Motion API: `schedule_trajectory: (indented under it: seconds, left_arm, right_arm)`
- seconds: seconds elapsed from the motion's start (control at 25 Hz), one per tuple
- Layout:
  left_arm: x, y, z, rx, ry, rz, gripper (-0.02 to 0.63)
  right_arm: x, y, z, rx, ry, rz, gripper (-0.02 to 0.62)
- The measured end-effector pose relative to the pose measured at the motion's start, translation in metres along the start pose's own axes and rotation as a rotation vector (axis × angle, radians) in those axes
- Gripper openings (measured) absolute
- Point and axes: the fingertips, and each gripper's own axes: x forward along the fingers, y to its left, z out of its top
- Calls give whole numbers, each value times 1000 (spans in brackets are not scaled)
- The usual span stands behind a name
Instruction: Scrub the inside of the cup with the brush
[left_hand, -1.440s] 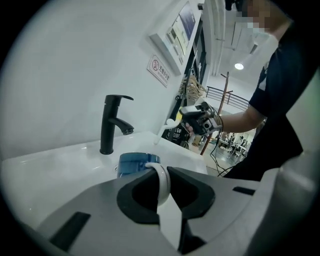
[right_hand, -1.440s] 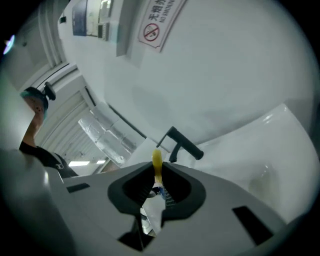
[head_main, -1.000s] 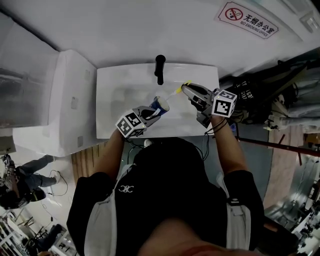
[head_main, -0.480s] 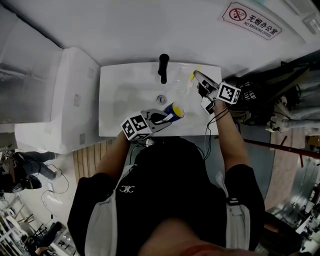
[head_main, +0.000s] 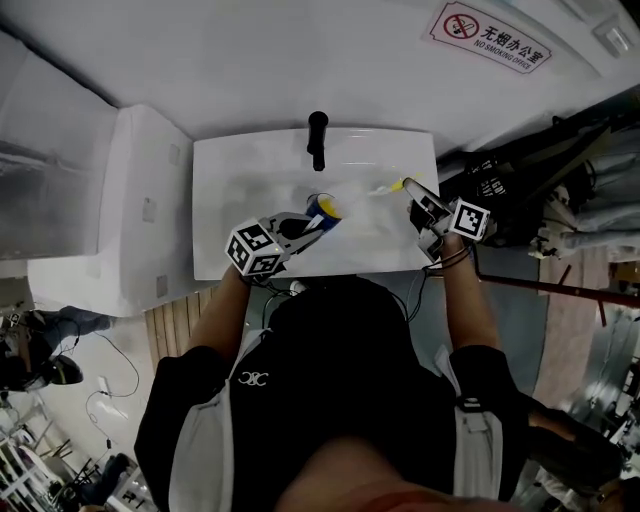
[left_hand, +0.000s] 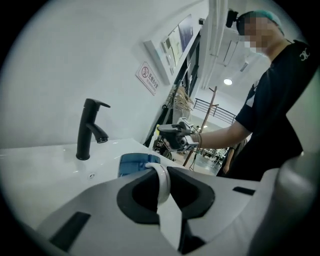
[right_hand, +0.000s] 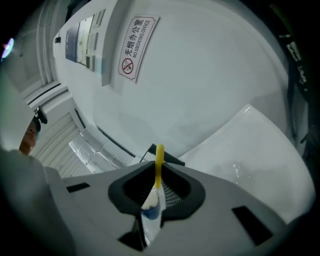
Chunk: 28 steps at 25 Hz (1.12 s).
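Though unseen overhead, cup handle (left_hand: 162, 186) in left tool (left_hand: 161, 171) grip.

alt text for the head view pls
Seen from above, a person at a white sink holds a blue cup in the left gripper and a yellow-handled brush in the right gripper, with the brush to the right of the cup and not in it. A black tap stands behind.

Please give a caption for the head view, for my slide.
Over a white sink, left tool grips a blue cup; right tool holds a yellow brush beside it.
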Motion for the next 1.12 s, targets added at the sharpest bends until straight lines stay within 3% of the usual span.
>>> schedule_trajectory:
  seconds: [0.2, 0.44, 0.72, 0.96, 1.12]
  left_arm:
    - [3, 16, -4, -8, 28, 40, 54]
    - [12, 10, -7, 37, 89, 30, 54]
    - [21, -17, -11, 112, 151, -29, 54]
    - [23, -51, -9, 135, 154, -167, 54]
    - [22, -63, 0, 107, 101, -210, 52]
  right_arm:
    - [-10, 45, -16, -99, 70, 84, 46]
    - [7, 102, -13, -254, 127, 189, 49]
    - [48, 126, 4, -288, 90, 273, 49]
    - [80, 95, 20, -249, 34, 197, 46]
    - [78, 45, 29, -173, -15, 102, 46]
